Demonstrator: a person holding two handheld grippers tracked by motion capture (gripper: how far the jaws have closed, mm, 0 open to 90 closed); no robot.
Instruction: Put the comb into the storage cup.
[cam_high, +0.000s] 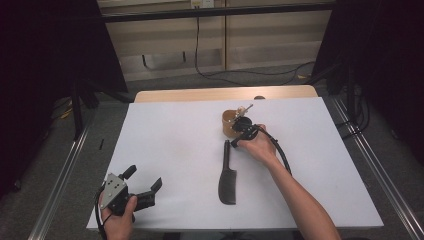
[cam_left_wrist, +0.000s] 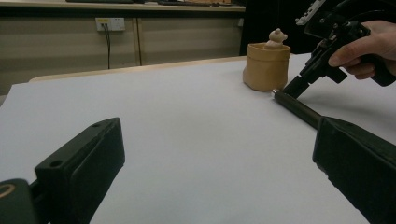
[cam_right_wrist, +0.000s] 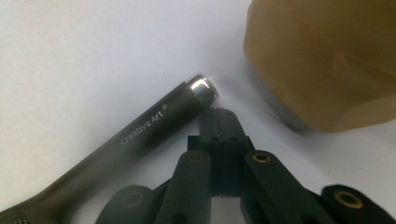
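Right gripper (cam_right_wrist: 219, 116): jaws pressed together, nothing between them, tips down on the sheet right beside the metal-capped end of the black comb with a long round handle (cam_high: 227, 175). Right gripper view reads "Creative Art" printed on that handle and shows the steel cap just left of the jaw tips, not gripped. The tan, soft-sided round pot (cam_right_wrist: 327, 60) sits just ahead and to the right of the tips.

High view adds the full comb: handle end at the right gripper (cam_high: 239, 140), toothed head running back toward the person. The pot (cam_high: 231, 123) is just past the gripper.

Left gripper (cam_high: 145, 186): jaws wide apart, empty, resting near the front-left corner of the sheet, well apart from the comb. The left gripper view shows a small beige bear figure (cam_left_wrist: 276, 37) standing in the pot, with the comb handle (cam_left_wrist: 299, 108) ahead to the right.

Surface: white sheet (cam_high: 170, 145) over a light wooden table (cam_high: 200, 94). Room: grey floor, pale wall panels, a wall socket (cam_left_wrist: 109, 23) with cables, dark curtains (cam_high: 45, 50) on both sides.
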